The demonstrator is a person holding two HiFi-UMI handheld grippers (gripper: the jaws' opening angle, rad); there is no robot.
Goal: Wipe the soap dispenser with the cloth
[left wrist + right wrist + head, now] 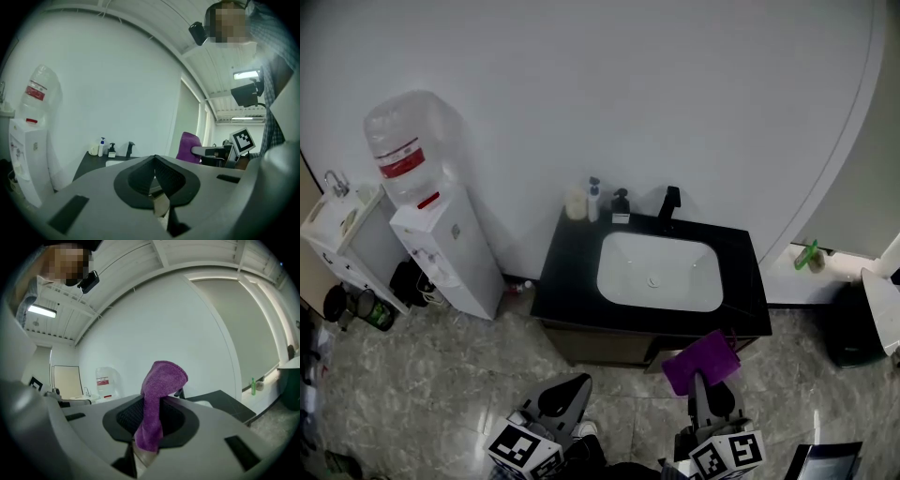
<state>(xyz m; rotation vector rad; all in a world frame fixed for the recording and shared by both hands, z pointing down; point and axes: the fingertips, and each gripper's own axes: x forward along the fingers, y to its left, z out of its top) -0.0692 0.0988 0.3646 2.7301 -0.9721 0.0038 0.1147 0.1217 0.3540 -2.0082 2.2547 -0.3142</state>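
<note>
Cloth [157,394], purple terry, stands pinched between the closed jaws of the right gripper [149,423], its folded top covering part of the faucet behind it in the right gripper view. In the head view the same cloth [701,363] overlaps the front right corner of the black vanity top [563,273], and both tools are cut off by the lower edge of the frame. The left gripper [156,174] has its pads pressed together with nothing between them. The soap dispenser [621,206], a small dark-pump bottle whose details are hard to make out, sits at the back edge of the counter, against the wall at the centre of the frame. It stands between a white pump bottle [593,200] and the black faucet [669,208]. The white basin [657,272] lies in front of it. A water cooler [442,246] stands left of the vanity, and open marble floor [441,384] lies between the grippers and the vanity front.
</note>
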